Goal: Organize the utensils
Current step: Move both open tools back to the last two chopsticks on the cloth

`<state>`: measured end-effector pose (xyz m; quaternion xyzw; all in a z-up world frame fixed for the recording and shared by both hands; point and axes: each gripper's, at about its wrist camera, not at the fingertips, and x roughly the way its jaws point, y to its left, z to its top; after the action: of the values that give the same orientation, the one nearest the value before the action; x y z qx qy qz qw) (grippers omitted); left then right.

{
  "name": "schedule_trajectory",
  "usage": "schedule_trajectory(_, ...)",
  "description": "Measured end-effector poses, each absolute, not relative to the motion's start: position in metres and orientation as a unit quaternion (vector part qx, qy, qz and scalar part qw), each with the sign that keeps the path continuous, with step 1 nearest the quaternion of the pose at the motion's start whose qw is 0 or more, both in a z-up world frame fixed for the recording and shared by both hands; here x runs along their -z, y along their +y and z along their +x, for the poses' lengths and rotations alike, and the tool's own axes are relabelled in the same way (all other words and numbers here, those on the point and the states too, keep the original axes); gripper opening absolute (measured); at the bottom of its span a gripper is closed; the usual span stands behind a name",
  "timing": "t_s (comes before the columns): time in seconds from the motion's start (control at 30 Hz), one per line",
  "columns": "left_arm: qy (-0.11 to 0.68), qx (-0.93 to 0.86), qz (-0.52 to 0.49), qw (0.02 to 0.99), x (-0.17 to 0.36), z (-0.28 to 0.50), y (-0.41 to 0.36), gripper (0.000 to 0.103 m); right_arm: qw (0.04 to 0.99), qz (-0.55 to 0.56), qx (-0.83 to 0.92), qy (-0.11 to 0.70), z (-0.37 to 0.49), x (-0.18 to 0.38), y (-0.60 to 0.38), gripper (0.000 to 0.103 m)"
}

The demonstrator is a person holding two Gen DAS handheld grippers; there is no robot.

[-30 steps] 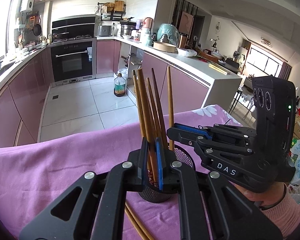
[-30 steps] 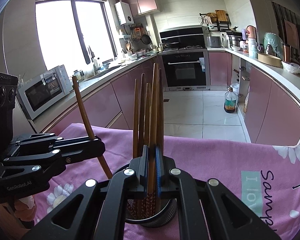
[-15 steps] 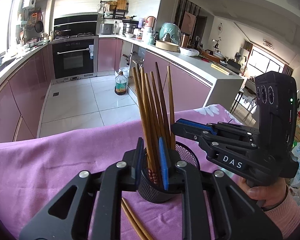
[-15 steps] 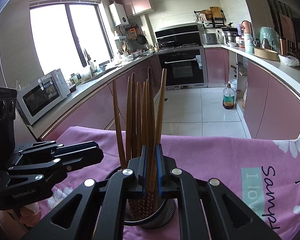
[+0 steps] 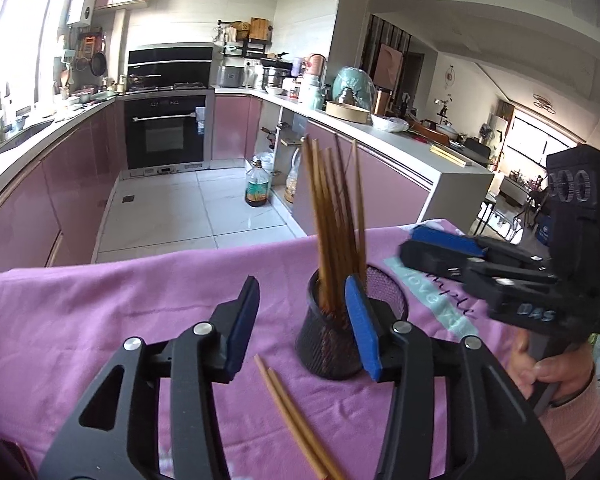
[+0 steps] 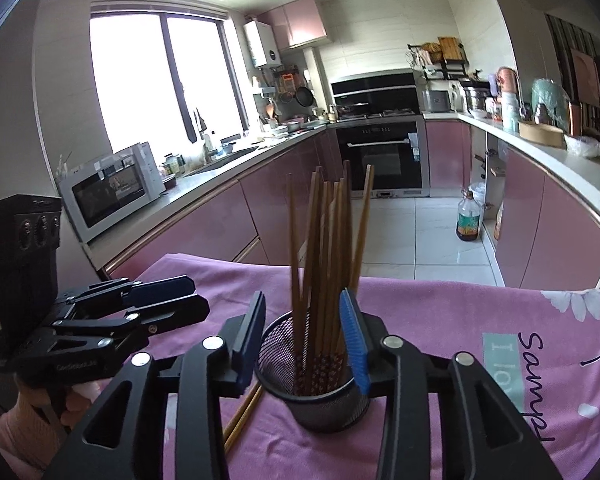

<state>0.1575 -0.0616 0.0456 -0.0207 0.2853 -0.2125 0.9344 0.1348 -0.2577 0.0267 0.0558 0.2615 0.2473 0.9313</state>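
Note:
A black mesh cup (image 5: 332, 344) stands on the pink cloth (image 5: 100, 320) with several brown chopsticks (image 5: 332, 220) upright in it. Two more chopsticks (image 5: 292, 412) lie flat on the cloth in front of the cup. My left gripper (image 5: 302, 324) is just short of the cup, its jaws opening with nothing between the pads. My right gripper (image 6: 304, 340) faces the cup (image 6: 320, 404) from the other side, jaws also opening, pads clear of the chopsticks (image 6: 324, 240). Each gripper shows in the other's view: right gripper (image 5: 412, 248), left gripper (image 6: 198, 298).
The loose pair of chopsticks (image 6: 242, 412) shows under my right gripper's left finger. A person's hand (image 5: 552, 372) in a pink sleeve holds the right gripper. The table's far edge drops to a tiled kitchen floor (image 5: 180, 208). Pink cabinets (image 6: 220, 220) and a microwave (image 6: 112, 188) are far off.
Both grippers were shut on chopsticks over the cup; both have opened and drawn back a little. The released chopsticks now stand loose in the cup.

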Motion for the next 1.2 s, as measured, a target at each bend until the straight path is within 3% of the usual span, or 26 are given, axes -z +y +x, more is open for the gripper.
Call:
schedule_trajectory(0.2, 0.300, 0.189, -0.027, 0.935, -0.021, 0.139, -0.032, 0.045, 0.914, 0.024, -0.287, 0.285, 0.106, -0.011, -0.240, 0.046)
schedule_trajectory(0.57, 0.363, 0.165, -0.041, 0.916, 0.048, 0.114, -0.002, 0.045, 0.867, -0.017, -0.314, 0.386, 0.089, 0.058, -0.188, 0.046)
schedule_trajectory(0.87, 0.375, 0.161, -0.041, 0.912, 0.065, 0.102, -0.008, 0.045, 0.854, -0.037, -0.309, 0.416, 0.080, 0.080, -0.168, 0.032)
schedule_trajectory(1.2, 0.382, 0.167, -0.044, 0.908, 0.071, 0.098, -0.011, 0.045, 0.855, -0.046, -0.296, 0.424, 0.077, 0.084, -0.172, 0.028)
